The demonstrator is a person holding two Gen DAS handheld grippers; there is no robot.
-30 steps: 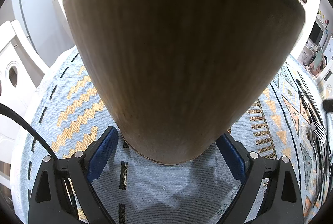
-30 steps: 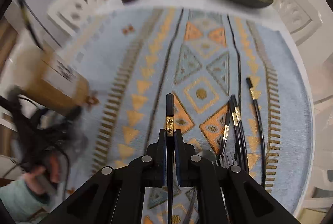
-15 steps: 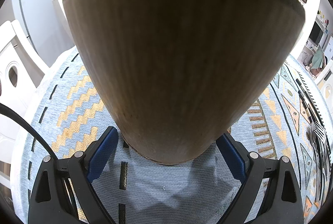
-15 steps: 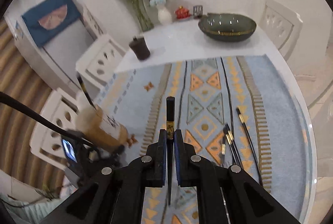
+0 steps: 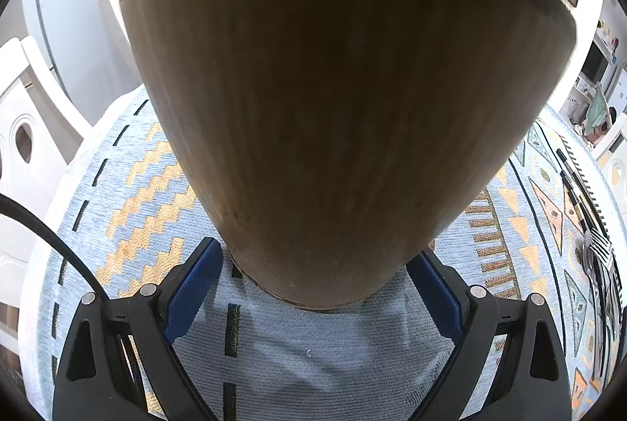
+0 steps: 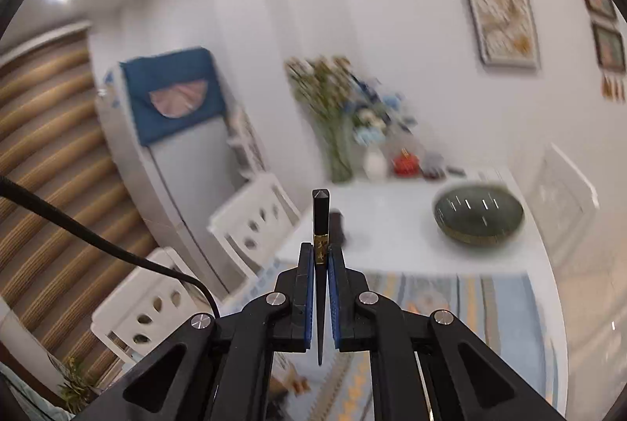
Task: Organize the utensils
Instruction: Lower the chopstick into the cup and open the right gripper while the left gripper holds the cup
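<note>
Chopstick [image 6: 320, 225] sits clamped in the right gripper [image 6: 321, 256], not yet stowed; the left gripper [image 5: 313, 288] grips the wooden holder [image 5: 313, 107]; more utensils [image 5: 595, 256] lie to its right.

Right claw [image 6: 321, 264] has risen — chopstick [image 6: 320, 221] lifted off the table.

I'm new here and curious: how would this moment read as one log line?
left gripper: shut on wooden holder | right gripper: shut on chopstick
</note>
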